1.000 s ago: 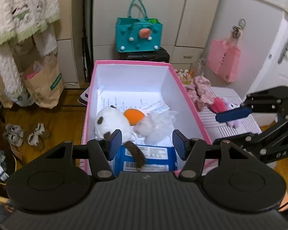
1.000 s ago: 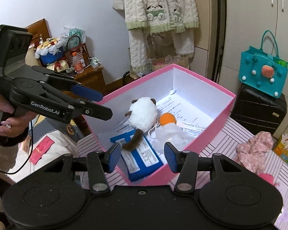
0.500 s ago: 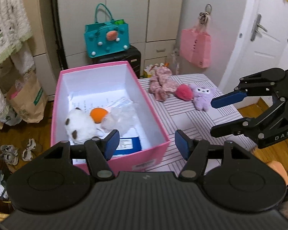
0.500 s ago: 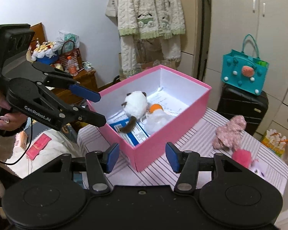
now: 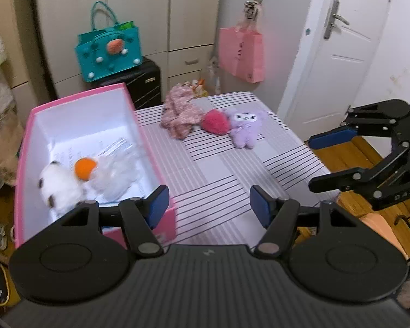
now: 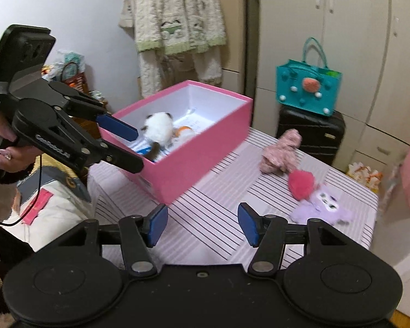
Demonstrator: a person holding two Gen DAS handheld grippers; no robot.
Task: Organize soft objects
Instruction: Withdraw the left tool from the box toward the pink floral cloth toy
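Box (image 5: 155, 161) on table (image 5: 221, 175), ahead-left of left tongs (image 5: 206, 206); cat plush (image 5: 58, 186) and ball (image 5: 85, 167) inside. Cloth (image 5: 179, 114), pompom (image 5: 215, 122), doll (image 5: 244, 128) side by side ahead, beyond right tongs (image 6: 202, 224).

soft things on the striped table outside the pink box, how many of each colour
Pink floral fabric bundle: 1
Red fluffy plush: 1
Purple plush doll: 1
Total: 3, all lying on the striped table outside the pink box.
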